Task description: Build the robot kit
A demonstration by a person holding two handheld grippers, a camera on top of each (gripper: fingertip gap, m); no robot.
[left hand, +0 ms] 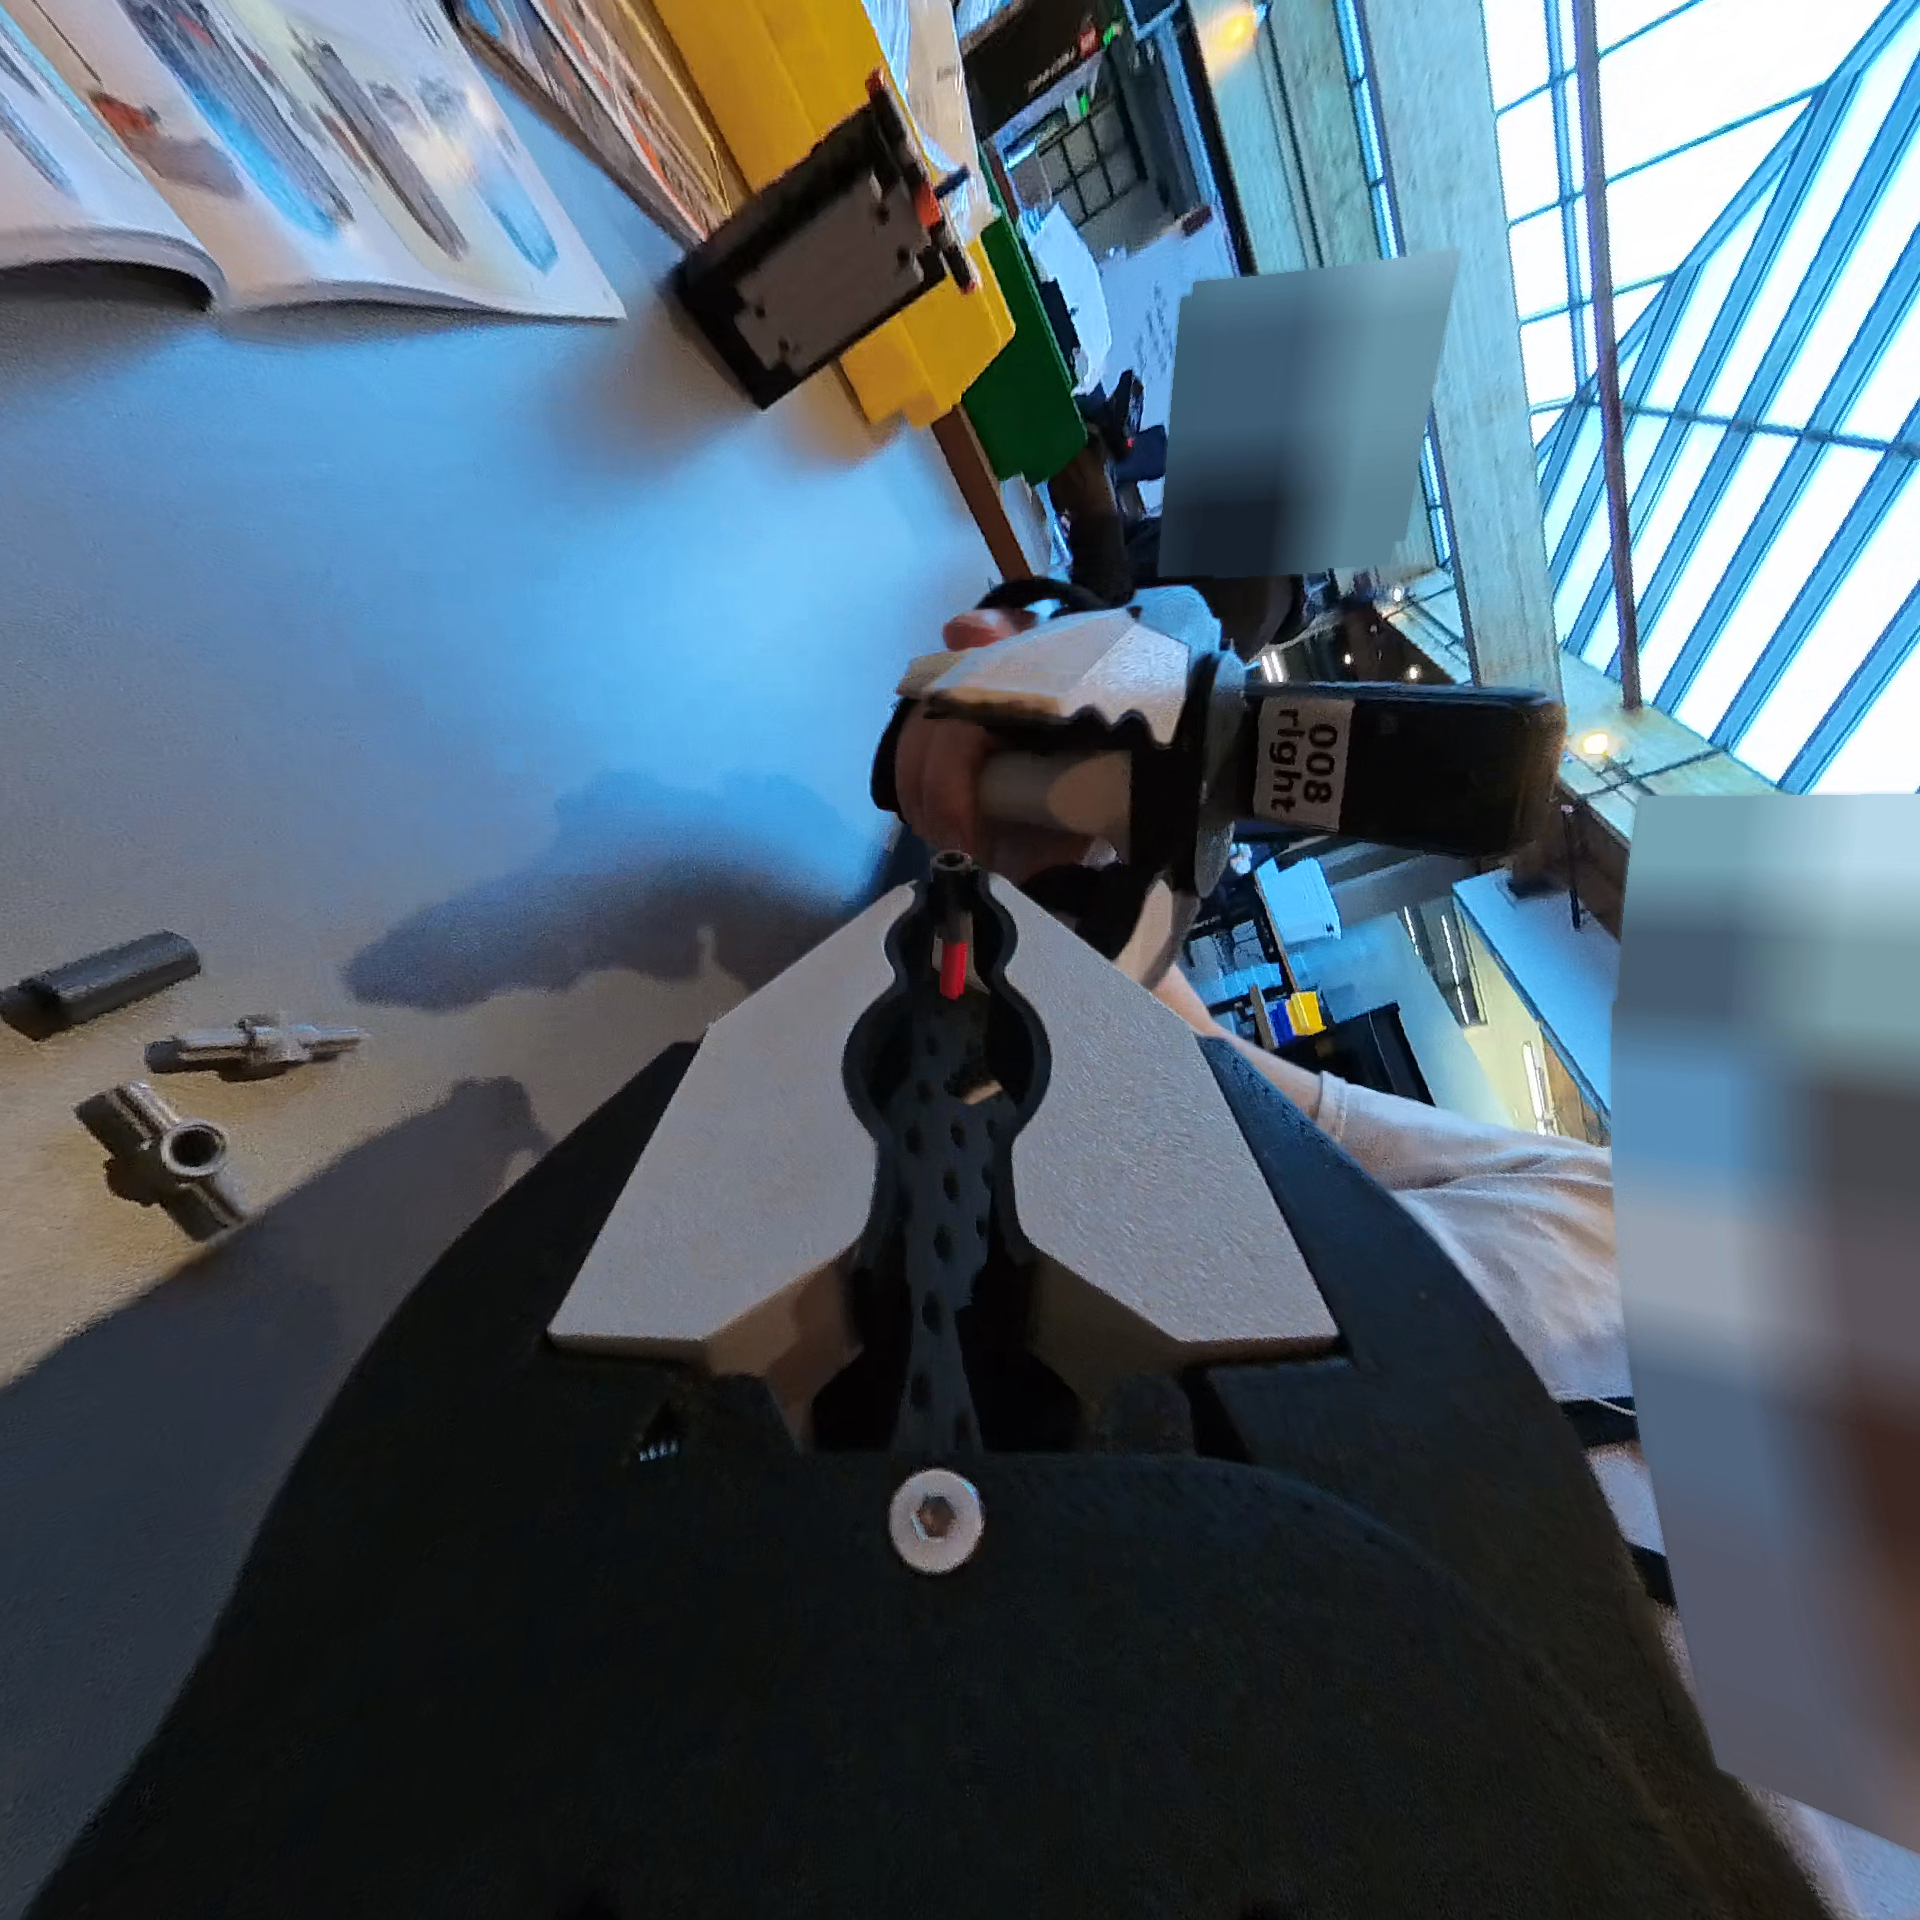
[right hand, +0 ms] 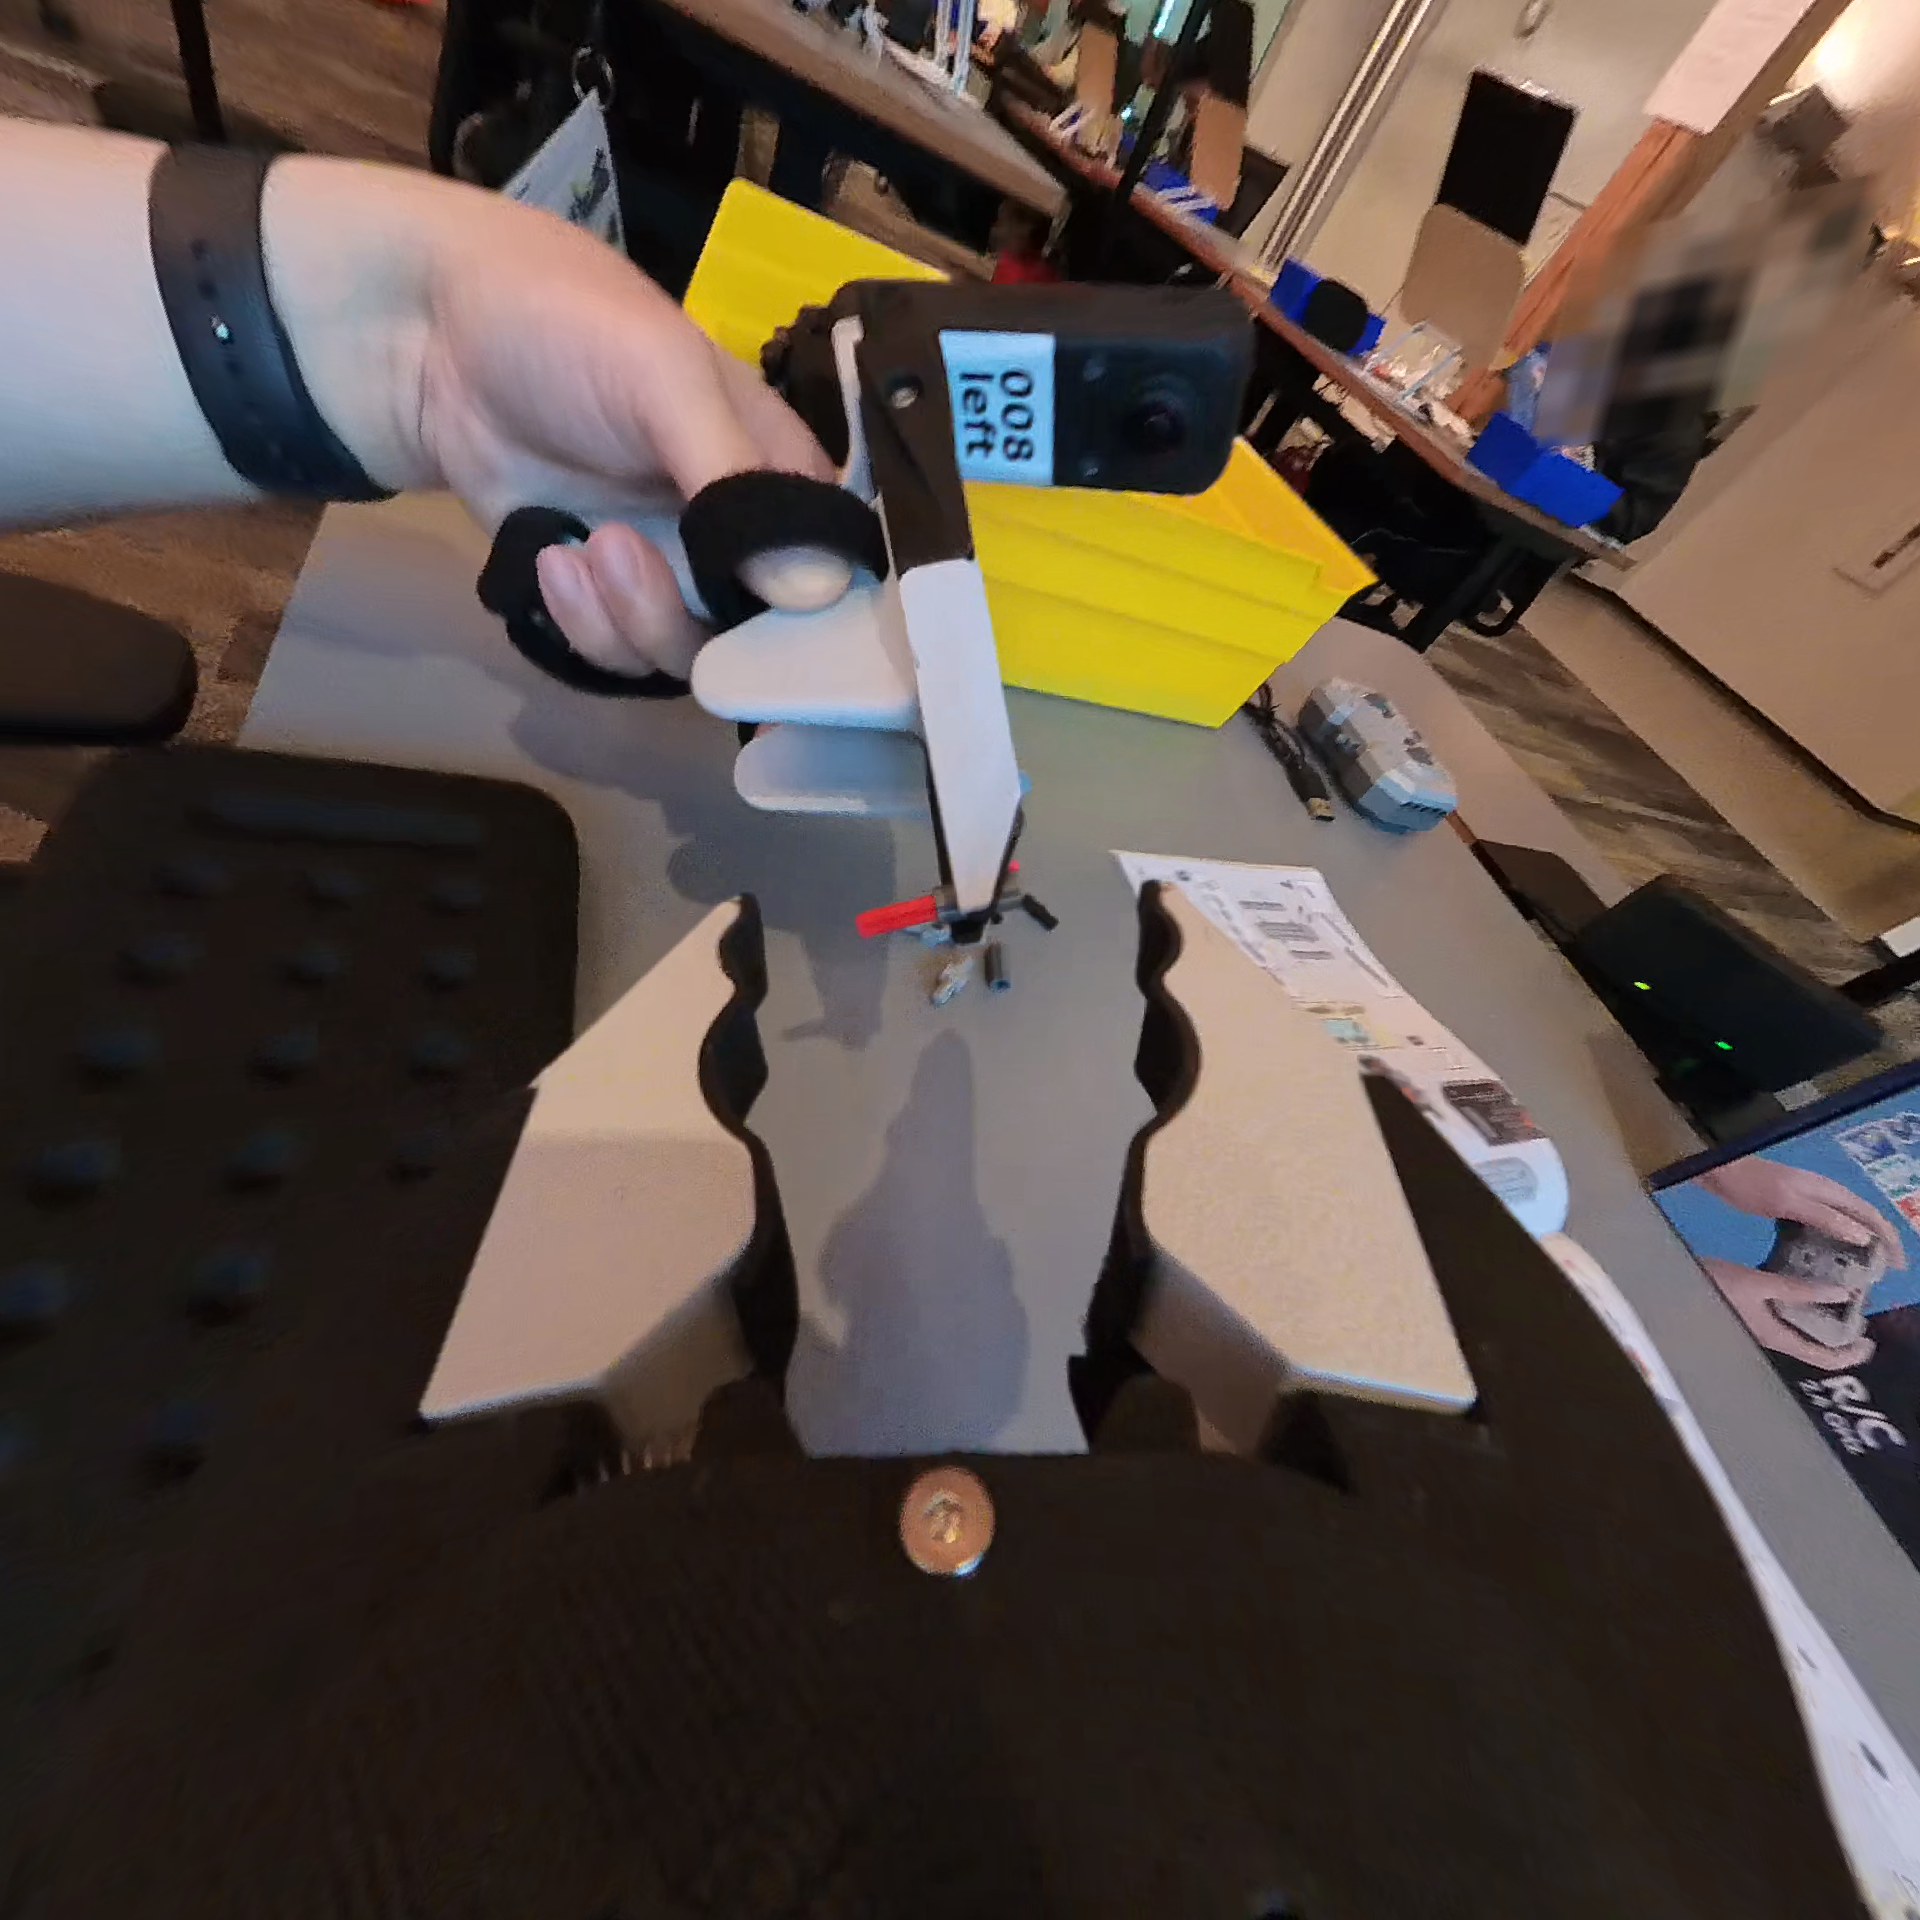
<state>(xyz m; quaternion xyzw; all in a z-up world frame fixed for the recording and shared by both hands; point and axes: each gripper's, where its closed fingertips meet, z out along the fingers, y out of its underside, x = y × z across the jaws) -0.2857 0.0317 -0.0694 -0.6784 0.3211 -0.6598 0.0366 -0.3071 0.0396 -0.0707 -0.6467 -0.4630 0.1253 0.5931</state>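
Observation:
My left gripper (left hand: 951, 904) is shut on a small building-toy assembly (left hand: 951, 961) with a red axle and a dark pin at its tip. A black perforated strip (left hand: 940, 1195) lies in the gap between the fingers. In the right wrist view the left gripper (right hand: 971, 914) points down at the grey table (right hand: 914, 1195), with the red axle (right hand: 896, 916) sticking out sideways. Two small loose parts (right hand: 966, 975) lie just below it. My right gripper (right hand: 945, 909) is open and empty, facing the left one. It also shows in the left wrist view (left hand: 920, 707).
Three grey loose parts (left hand: 255, 1042) lie on the table. A yellow bin (right hand: 1132, 592), a grey block (right hand: 1371, 753) with a cable, an open booklet (right hand: 1340, 987) and a blue box (right hand: 1808, 1247) stand around. A black studded mat (right hand: 260, 1039) lies at left. A green bin (left hand: 1023, 364) is beside the yellow one.

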